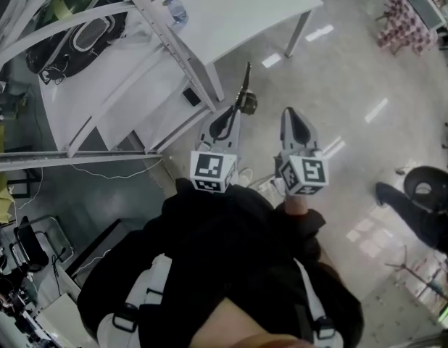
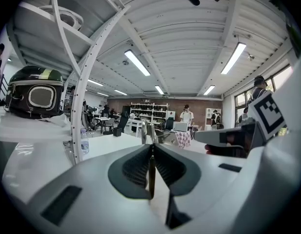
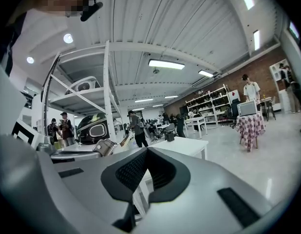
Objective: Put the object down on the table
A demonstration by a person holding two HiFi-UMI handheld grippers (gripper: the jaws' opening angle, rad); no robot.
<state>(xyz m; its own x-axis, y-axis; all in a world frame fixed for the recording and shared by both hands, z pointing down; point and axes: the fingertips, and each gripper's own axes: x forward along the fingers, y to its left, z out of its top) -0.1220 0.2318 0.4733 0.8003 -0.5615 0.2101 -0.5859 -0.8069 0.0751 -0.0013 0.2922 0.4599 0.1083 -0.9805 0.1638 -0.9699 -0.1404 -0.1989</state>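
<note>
In the head view my left gripper [image 1: 235,112] is held at waist height over the floor, shut on a slender dark tool [image 1: 246,85] that sticks out past its tips toward the white table [image 1: 238,13]. The left gripper view shows the tool [image 2: 151,173] as a thin strip pinched edge-on between the ribbed pads of the left gripper [image 2: 151,147], its metal end pointing forward. My right gripper [image 1: 289,113] hangs beside it, jaws together with nothing between them. The right gripper view shows the right gripper [image 3: 146,151] and the tool's metal end [image 3: 107,147] at left.
A plastic bottle [image 1: 175,9] stands on the table beside a white tubular frame [image 1: 173,42]. A black helmet-like object [image 1: 79,31] lies on the lower white surface at left, with a small dark device [image 1: 191,96] near its edge. Grey floor lies to the right.
</note>
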